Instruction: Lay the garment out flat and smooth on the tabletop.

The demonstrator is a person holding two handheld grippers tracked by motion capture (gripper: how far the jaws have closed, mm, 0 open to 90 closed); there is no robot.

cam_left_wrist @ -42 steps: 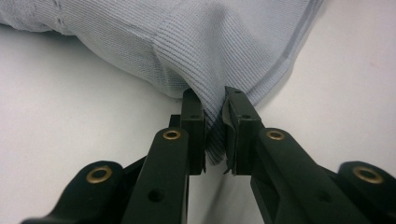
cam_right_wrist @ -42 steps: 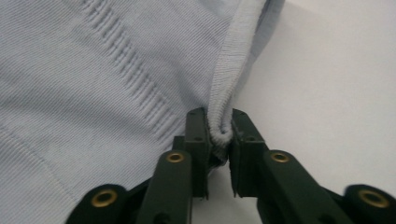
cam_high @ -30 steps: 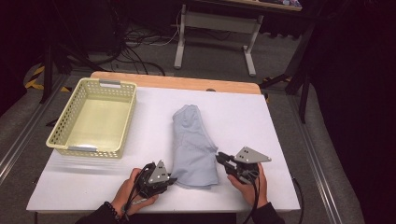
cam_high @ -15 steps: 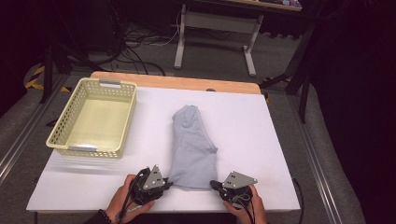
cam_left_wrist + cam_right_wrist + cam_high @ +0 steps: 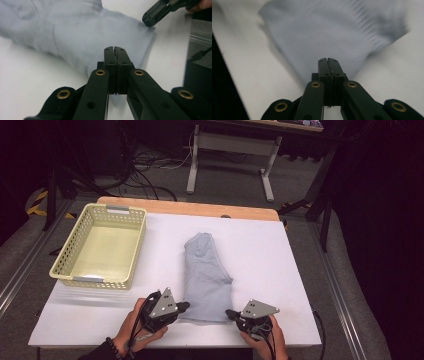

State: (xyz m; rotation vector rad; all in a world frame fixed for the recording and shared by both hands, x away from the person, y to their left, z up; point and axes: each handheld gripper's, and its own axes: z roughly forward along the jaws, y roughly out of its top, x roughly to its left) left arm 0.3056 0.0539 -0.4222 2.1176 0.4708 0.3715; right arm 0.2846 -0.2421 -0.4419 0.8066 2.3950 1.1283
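A folded grey garment [image 5: 207,275] lies lengthwise on the white table [image 5: 260,250]. My left gripper [image 5: 185,306] sits at its near left corner and my right gripper [image 5: 229,312] at its near right corner, each held by a hand. In the left gripper view the jaws of the left gripper [image 5: 115,48] have just been closing and stand pressed together, with the grey cloth [image 5: 75,30] drawn in at them. The right gripper [image 5: 150,21] shows at the far corner there. In the right gripper view the cloth [image 5: 332,30] narrows into the shut jaws of the right gripper [image 5: 327,60].
An empty yellow-green plastic basket [image 5: 60,265] stands on the left of the table. The table's wooden far edge [image 5: 190,209] runs behind the garment. Beyond it, on the dark floor, are cables and a white desk frame [image 5: 230,145].
My right gripper has come nearer the table's front edge, to the garment's near right corner. My left gripper dipped toward the front edge and then rose a little at the near left corner.
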